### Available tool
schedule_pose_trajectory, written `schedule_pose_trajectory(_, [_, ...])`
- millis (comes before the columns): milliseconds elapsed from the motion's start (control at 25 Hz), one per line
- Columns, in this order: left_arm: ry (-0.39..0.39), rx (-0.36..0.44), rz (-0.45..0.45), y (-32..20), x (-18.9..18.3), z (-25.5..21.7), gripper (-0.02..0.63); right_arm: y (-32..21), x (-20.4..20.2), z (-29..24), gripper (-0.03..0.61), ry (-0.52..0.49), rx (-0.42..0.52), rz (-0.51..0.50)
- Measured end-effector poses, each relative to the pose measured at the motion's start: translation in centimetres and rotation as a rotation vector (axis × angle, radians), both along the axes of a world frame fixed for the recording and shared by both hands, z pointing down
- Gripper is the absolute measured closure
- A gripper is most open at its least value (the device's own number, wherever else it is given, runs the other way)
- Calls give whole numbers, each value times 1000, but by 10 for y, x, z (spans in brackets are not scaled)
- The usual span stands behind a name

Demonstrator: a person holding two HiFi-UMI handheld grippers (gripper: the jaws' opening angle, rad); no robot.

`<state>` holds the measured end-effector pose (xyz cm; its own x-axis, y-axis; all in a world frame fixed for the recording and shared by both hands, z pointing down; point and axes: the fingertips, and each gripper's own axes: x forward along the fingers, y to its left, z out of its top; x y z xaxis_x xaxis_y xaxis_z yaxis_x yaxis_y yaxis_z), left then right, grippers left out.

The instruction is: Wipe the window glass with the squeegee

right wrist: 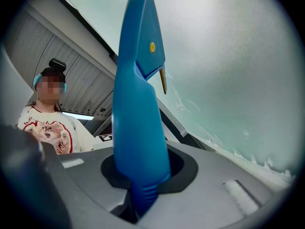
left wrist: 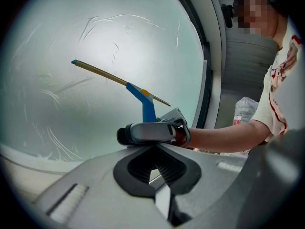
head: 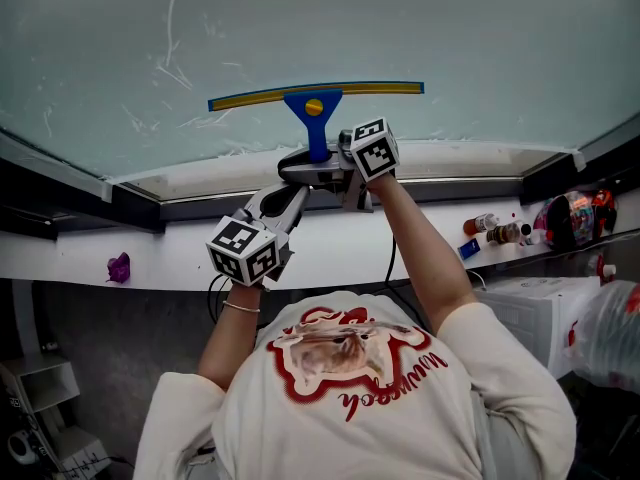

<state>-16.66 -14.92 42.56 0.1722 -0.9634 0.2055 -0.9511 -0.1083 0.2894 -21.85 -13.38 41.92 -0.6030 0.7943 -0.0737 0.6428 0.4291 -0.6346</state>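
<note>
The squeegee [head: 314, 106] has a blue handle and a long yellow-and-blue blade lying level against the window glass [head: 450, 28], low on the pane. My right gripper [head: 318, 160] is shut on the lower end of the handle; in the right gripper view the blue handle [right wrist: 140, 104] rises from between the jaws [right wrist: 139, 197]. My left gripper [head: 288, 202] sits just below and left of the right one, apart from the squeegee. Its jaws [left wrist: 159, 184] are together with nothing held. The left gripper view shows the blade [left wrist: 114, 78] slanting across the glass [left wrist: 62, 113], streaked with smears.
A white sill [head: 150, 253] runs under the window frame. On it lie a purple lump [head: 119, 267] at the left and small bottles [head: 495, 231] at the right. Plastic bags [head: 610, 338] and a white box [head: 535, 313] stand lower right. The person's body fills the bottom centre.
</note>
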Motion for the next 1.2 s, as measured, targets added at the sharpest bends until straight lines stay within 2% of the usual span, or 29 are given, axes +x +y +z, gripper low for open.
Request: schedule_pose_trajectory(1200, [37,-70,14,0,1,29,607,-1,1,30,489,18,-6,-5])
